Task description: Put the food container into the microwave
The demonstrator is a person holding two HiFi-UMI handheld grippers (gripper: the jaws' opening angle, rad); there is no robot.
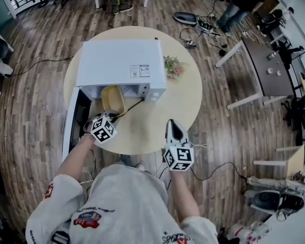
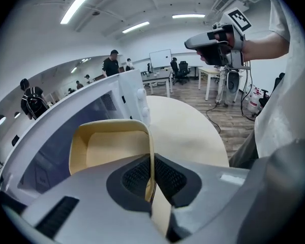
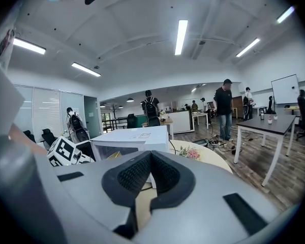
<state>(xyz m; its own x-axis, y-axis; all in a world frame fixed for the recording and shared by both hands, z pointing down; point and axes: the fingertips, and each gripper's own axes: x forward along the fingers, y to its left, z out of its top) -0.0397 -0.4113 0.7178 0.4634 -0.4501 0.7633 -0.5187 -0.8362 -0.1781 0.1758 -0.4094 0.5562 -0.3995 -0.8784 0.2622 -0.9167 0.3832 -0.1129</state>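
Note:
A white microwave point(image 1: 119, 62) stands on the round table point(image 1: 188, 100) with its door point(image 1: 71, 118) swung open to the left. My left gripper point(image 1: 112, 116) is shut on the rim of a tan food container point(image 1: 113, 99), holding it at the mouth of the oven cavity. In the left gripper view the container point(image 2: 112, 146) stands tilted on edge with its wall pinched between the pads point(image 2: 137, 177), and the microwave point(image 2: 91, 105) lies behind it. My right gripper point(image 1: 174, 126) hovers at the table's near edge, shut and empty; its jaws point(image 3: 150, 169) face the microwave point(image 3: 134, 139).
A small bunch of flowers point(image 1: 173, 66) lies right of the microwave. A black cable point(image 1: 134, 105) runs across the table in front of the oven. A dark desk point(image 1: 264, 65) stands at the right, with a person point(image 1: 239, 4) beyond it and cables on the floor.

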